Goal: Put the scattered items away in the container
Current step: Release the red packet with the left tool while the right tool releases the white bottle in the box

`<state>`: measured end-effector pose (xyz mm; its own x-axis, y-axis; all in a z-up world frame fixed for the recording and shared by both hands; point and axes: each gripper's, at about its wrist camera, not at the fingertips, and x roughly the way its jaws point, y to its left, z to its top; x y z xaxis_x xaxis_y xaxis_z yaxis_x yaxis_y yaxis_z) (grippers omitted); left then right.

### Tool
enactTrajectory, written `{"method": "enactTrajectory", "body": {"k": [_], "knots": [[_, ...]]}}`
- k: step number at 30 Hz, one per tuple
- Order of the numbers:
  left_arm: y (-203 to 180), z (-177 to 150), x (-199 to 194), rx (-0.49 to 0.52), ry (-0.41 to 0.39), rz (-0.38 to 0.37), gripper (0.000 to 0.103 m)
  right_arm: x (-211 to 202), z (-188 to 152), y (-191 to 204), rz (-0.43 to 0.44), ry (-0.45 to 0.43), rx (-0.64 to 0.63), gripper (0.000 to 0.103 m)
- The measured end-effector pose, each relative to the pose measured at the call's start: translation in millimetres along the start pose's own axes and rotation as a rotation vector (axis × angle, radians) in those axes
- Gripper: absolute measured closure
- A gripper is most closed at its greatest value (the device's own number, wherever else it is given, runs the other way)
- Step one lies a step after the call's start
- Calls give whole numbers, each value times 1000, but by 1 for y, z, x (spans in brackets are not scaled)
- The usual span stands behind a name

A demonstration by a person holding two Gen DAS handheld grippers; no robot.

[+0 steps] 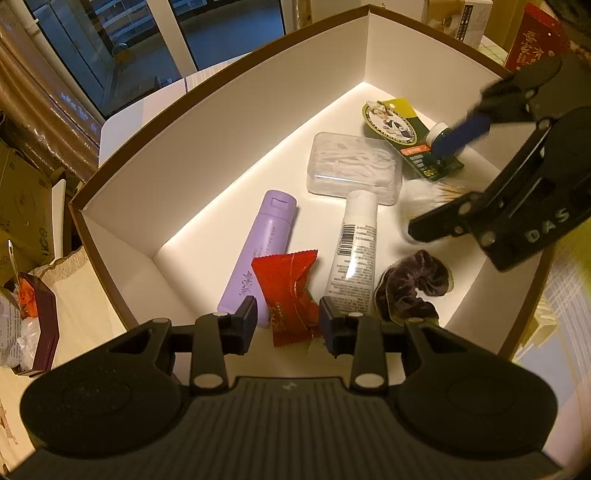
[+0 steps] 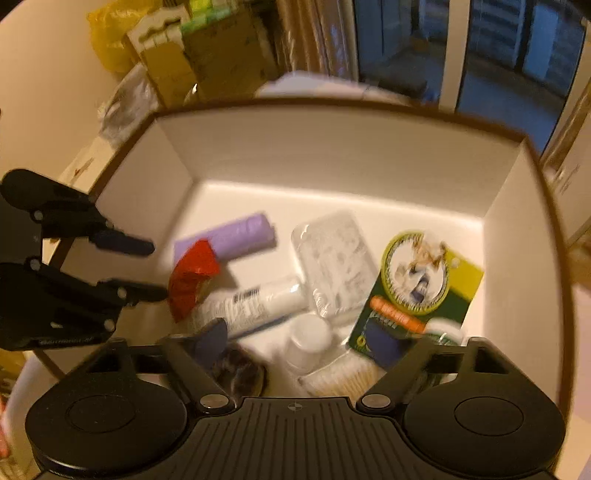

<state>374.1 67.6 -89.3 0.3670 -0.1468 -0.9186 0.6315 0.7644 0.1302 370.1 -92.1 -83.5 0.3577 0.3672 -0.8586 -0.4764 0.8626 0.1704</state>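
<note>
A: Left gripper (image 1: 288, 319), jaws?
B: Parted, moderate gap. The red candy wrapper (image 1: 290, 295) sits between the two pads, but I can't tell if either pad touches it. In the right wrist view the same gripper (image 2: 157, 267) comes in at 9 o'clock, fingers apart, wrapper (image 2: 192, 277) right at the tips.

A: Right gripper?
B: Wide open, nothing between the fingers. In the left view it (image 1: 439, 184) enters at 3 o'clock over the box. In its own view (image 2: 314, 343) the fingers are splayed far out, picture blurry.

A: Container?
B: White box (image 1: 229, 122) with a brown rim, open top, both grippers over it. Also seen (image 2: 332, 147) from the right wrist.

A: Contents, left view, quick.
B: Purple tube (image 1: 258, 254) at centre, wrapper lying over its lower end. White tube (image 1: 352, 254) with a barcode just to its 3 o'clock. Clear plastic case (image 1: 354, 166) at the white tube's 12, touching its cap. Green and yellow card pack (image 1: 406, 144) toward 1 o'clock near the far corner. Dark scrunchie (image 1: 413, 291) at 4 o'clock beside the white tube. Cotton swabs (image 2: 340, 376) at 6 in the right view, blurred.

A: Outside the box?
B: Cardboard cartons (image 1: 22, 206) at 9 o'clock, window (image 1: 155, 33) at 11.
</note>
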Motion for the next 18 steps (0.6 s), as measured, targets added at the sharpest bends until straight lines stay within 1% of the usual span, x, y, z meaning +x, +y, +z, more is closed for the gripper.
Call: {"method": "enactTrajectory", "body": {"k": [4, 7, 18], "knots": [[-1, -1, -1, -3, -3, 1, 71, -4, 1, 0, -11, 4, -1, 16], [-3, -2, -3, -3, -7, 2, 70, -5, 0, -3, -39, 17, 6, 16], [-7, -3, -11, -4, -17, 12, 67, -13, -14, -5, -69, 44, 7, 16]]}}
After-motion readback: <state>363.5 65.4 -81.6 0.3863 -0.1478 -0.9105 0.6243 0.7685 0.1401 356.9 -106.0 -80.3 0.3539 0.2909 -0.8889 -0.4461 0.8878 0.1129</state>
